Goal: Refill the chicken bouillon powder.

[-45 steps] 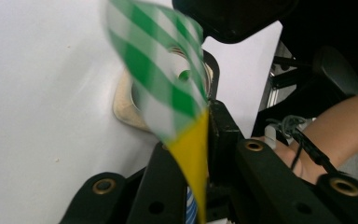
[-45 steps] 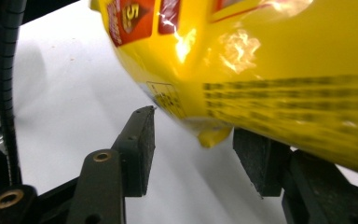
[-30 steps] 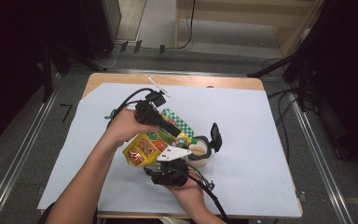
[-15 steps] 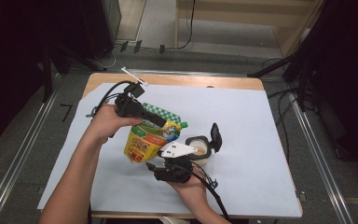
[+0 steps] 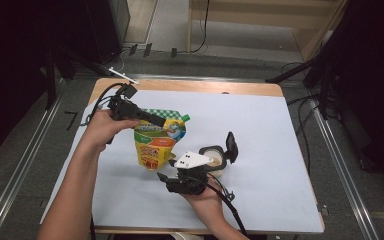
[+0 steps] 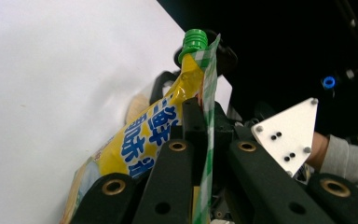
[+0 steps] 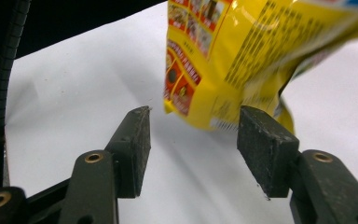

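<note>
A yellow spouted pouch (image 5: 155, 145) with a green checked top and a green cap (image 5: 185, 118) hangs over the white sheet. My left gripper (image 5: 152, 120) is shut on its checked top seam. In the left gripper view the jaws (image 6: 200, 116) clamp that seam below the cap (image 6: 194, 39). My right gripper (image 5: 170, 178) sits near the front edge, below the pouch, and stands open. In the right gripper view the pouch's bottom corner (image 7: 242, 60) hangs just beyond the gap between the pads (image 7: 193, 128), touching neither.
A small round beige jar (image 5: 215, 157) with a black flip lid (image 5: 231, 145) standing open sits beside the right gripper's grey plate (image 5: 192, 160). The white sheet (image 5: 280, 130) covers a wooden table (image 5: 190, 86). Metal rails (image 5: 330, 150) and cables run alongside on the floor.
My left hand has moved left and away from me, taking the pouch with it and off the jar. The right hand has stayed put.
</note>
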Motion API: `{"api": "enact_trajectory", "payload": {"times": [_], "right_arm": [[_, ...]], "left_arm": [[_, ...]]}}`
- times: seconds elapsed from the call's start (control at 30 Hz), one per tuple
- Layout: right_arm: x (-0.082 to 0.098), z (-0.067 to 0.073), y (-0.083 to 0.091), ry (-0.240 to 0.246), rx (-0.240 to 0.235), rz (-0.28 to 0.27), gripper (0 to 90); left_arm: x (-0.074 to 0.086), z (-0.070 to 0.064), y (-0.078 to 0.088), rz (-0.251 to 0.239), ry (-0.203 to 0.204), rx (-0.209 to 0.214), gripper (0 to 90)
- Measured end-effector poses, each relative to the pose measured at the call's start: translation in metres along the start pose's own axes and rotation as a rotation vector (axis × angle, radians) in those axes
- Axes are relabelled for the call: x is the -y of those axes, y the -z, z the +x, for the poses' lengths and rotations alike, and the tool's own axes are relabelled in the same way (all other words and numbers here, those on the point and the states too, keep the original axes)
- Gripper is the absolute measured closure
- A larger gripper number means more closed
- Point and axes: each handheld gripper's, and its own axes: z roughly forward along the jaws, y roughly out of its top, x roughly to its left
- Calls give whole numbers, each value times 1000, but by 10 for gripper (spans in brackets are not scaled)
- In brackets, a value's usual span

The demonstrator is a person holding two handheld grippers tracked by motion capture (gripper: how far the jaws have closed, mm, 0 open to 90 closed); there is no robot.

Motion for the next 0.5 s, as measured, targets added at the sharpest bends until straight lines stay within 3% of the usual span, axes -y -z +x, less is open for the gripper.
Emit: {"api": "enact_trajectory", "payload": {"times": [0.1,0.17,0.23,0.27,0.37,0.4,0.5], "right_arm": [[0,0,0,1,0,4,458],[1,1,-1,2,-2,7,457],[1,1,-1,6,-3,10,456],[2,1,-1,7,-6,14,455],[2,2,-1,9,-7,20,455],[3,2,-1,4,-9,22,453],[4,1,-1,-6,-10,24,448]], "left_arm": [[1,5,6,-23,22,-25,900],[2,11,11,-48,41,-71,900],[2,12,13,-58,45,-83,900],[1,15,15,-78,49,-114,900],[0,17,16,-102,37,-148,900],[-1,17,16,-136,38,-201,900],[-2,15,17,-174,21,-229,900]]}}
